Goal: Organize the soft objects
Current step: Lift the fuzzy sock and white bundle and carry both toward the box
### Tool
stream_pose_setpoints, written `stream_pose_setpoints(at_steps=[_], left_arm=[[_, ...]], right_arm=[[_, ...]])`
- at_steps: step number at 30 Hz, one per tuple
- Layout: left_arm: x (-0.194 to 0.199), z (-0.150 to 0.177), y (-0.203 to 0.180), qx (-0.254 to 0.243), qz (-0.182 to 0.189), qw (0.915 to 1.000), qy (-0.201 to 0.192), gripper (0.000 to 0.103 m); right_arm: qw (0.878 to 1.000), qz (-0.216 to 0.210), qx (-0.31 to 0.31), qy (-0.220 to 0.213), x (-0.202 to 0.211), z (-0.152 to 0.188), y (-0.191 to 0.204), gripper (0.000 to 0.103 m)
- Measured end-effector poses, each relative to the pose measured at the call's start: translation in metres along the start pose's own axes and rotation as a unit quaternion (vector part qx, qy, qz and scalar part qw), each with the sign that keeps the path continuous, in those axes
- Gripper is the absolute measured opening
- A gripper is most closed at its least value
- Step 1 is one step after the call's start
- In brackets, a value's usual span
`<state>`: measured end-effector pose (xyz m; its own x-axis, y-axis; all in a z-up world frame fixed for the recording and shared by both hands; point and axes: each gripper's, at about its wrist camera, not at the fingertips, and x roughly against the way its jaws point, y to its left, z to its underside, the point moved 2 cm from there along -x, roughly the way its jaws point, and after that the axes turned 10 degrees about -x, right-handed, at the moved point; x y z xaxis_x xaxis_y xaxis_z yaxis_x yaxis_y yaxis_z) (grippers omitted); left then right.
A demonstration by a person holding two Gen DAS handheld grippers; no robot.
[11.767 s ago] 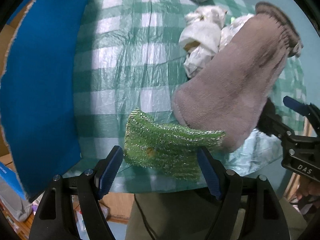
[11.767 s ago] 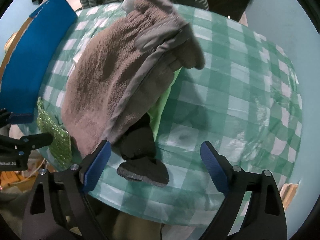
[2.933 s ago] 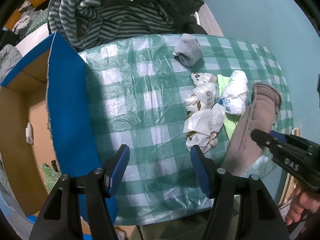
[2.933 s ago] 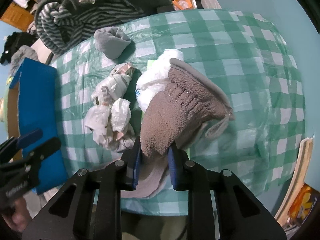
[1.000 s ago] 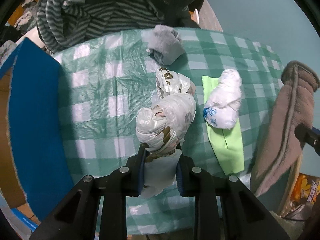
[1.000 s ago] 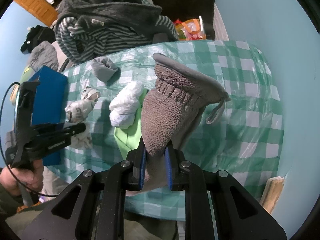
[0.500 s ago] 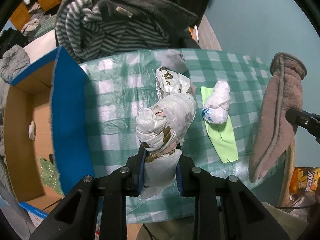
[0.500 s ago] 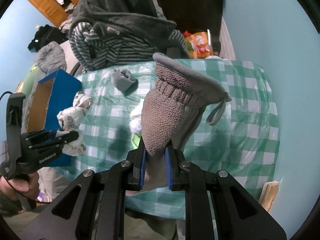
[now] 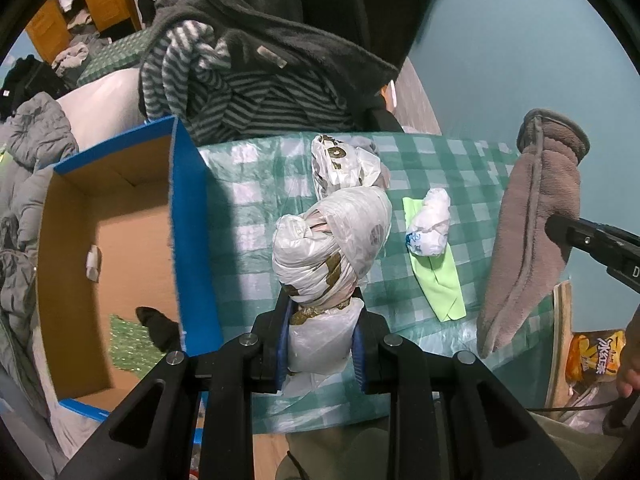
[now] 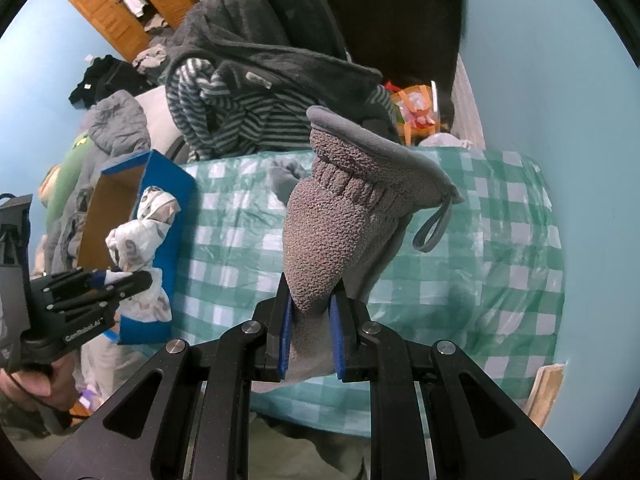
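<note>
Left fingers (image 9: 320, 340) clamped on one bag bundle (image 9: 332, 248), right fingers (image 10: 310, 334) on one mitt (image 10: 340, 220). Box (image 9: 192, 232) left: one green cloth (image 9: 128, 346), one dark sock (image 9: 158, 326).

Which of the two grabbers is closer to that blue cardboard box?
Left. The left gripper, holding the plastic bag bundle, hovers beside the blue box; the right gripper holds the brown mitt farther away.

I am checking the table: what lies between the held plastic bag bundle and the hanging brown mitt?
In the left wrist view, a small white bag on a green cloth, on the checked tablecloth.
</note>
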<state>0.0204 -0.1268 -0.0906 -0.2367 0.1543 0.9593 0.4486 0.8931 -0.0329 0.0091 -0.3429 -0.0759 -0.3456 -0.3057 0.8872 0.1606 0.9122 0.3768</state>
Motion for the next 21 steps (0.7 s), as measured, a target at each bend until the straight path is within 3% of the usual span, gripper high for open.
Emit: stream_pose_setpoints(at_steps=[21], left_arm=[[0.045, 0.024, 0.071, 0.049, -0.027, 0.9980, -0.031, 0.025]], right_arm=[[0.998, -0.030, 0.060, -0.002, -0.001, -0.006, 0.091, 0.015]])
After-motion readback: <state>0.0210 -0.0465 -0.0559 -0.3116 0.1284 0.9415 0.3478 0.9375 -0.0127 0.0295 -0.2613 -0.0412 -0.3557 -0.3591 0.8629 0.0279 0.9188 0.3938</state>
